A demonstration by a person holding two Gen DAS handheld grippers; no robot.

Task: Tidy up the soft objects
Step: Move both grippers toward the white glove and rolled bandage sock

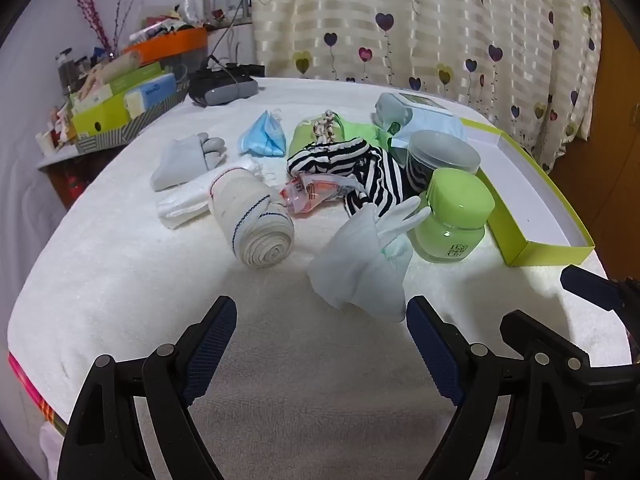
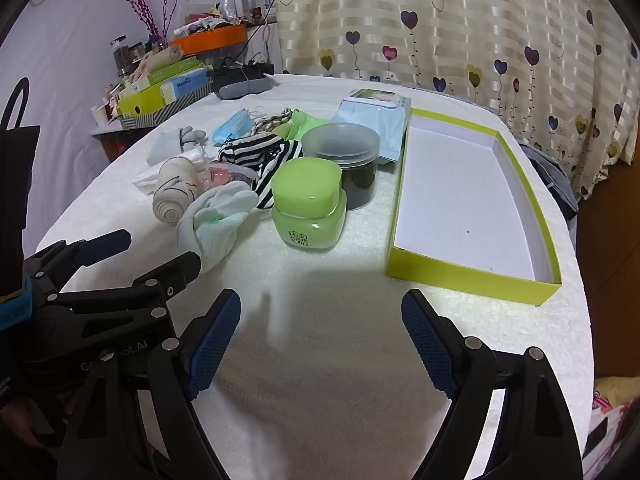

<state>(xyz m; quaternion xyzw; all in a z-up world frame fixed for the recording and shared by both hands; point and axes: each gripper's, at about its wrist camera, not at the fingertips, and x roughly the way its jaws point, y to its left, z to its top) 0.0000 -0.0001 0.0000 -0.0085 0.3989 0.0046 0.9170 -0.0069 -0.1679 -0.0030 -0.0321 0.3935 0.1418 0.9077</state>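
Note:
Soft things lie on the white towel-covered table [image 1: 120, 272]: a rolled beige bandage [image 1: 252, 220], a pale blue toe sock [image 1: 360, 264] nearest me, a grey toe sock [image 1: 184, 160], white gloves [image 1: 180, 208], a blue face mask [image 1: 264, 140], a black-and-white striped cloth [image 1: 352, 164] and a green cloth [image 1: 304, 136]. An open lime-green box [image 2: 472, 200] with nothing in it stands at the right. My left gripper [image 1: 322, 324] is open, just short of the pale blue sock. My right gripper [image 2: 322, 316] is open over bare towel, in front of the box.
A green jar [image 2: 308, 208] and a dark jar with a clear lid [image 2: 348, 160] stand between the cloths and the box. A wipes pack [image 2: 376, 116] lies behind them. A cluttered side shelf [image 1: 120, 100] is at the far left; a heart-print curtain [image 1: 440, 20] hangs behind.

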